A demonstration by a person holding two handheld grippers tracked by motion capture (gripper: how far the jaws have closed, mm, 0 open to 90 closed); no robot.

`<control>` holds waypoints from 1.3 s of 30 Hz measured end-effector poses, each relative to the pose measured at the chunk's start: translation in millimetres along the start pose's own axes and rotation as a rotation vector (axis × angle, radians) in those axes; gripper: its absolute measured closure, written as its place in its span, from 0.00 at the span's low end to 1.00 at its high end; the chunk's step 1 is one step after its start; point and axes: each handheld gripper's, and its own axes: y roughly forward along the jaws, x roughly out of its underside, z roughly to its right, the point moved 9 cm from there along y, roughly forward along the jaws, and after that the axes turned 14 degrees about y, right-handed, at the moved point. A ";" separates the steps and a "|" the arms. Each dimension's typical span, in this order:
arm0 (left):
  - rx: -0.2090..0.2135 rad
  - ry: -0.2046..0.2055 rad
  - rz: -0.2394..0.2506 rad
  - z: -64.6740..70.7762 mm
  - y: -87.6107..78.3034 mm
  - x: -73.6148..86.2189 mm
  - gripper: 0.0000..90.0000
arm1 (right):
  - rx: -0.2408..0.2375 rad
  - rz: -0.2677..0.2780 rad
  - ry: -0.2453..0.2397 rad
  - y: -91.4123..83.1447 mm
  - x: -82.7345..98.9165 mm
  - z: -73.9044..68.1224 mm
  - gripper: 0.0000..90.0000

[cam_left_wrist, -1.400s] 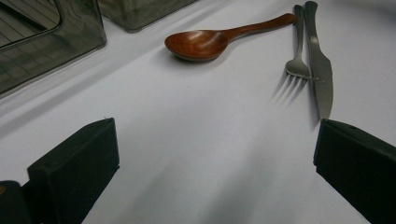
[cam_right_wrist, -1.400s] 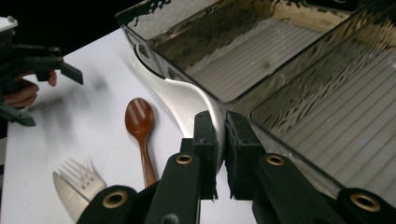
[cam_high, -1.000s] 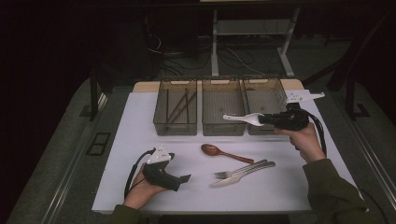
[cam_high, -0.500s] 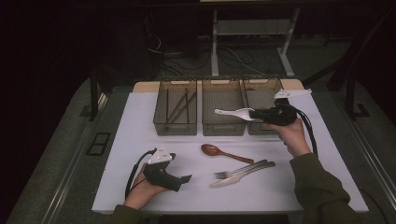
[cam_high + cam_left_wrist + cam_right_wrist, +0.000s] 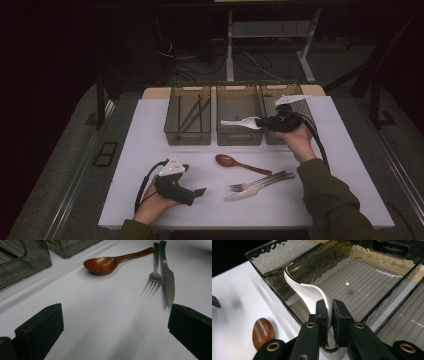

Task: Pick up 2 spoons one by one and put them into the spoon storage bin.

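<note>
The right gripper (image 5: pixel 262 122) is clamping a white spoon (image 5: pixel 240 122) at centre frame, over the middle bin (image 5: pixel 239 137); it should be levelling and lowering it inside before releasing. The left gripper (image 5: pixel 200 192) is resting wide open, empty, lower left

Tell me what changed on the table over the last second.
The right gripper, shut on the white plastic spoon, carried it leftward from the right-hand bin toward the middle smoky plastic bin, where it now hangs over the front. The left gripper kept resting open on the white table; the brown wooden spoon, metal fork and knife lay unmoved.
</note>
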 end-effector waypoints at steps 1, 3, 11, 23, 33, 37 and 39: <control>-0.001 0.000 0.000 0.0 -0.1 0.0 0.00 | 0.004 -0.005 -0.007 1.7 0.1 0.1 0.92; 0.000 0.000 0.000 0.0 0.0 0.0 0.00 | 0.010 -0.012 -0.006 4.4 0.5 0.0 0.92; 0.002 0.001 -0.003 0.4 -0.1 0.1 0.00 | 0.029 -0.037 -0.023 10.4 4.1 0.9 0.92; 0.002 0.000 -0.002 0.6 -0.2 0.0 0.00 | 0.051 -0.022 -0.033 10.3 3.0 3.8 0.82; 0.002 -0.001 0.001 1.0 -0.6 -0.2 0.00 | 0.005 0.050 -0.007 -6.5 -3.2 -2.0 0.65; 0.002 -0.001 0.000 0.9 -0.6 -0.1 0.00 | -0.013 0.070 -0.007 -16.7 -2.4 -5.8 0.60; 0.002 0.001 -0.002 0.9 -0.6 0.0 0.00 | -0.024 0.073 -0.005 -21.7 -1.0 -7.9 0.58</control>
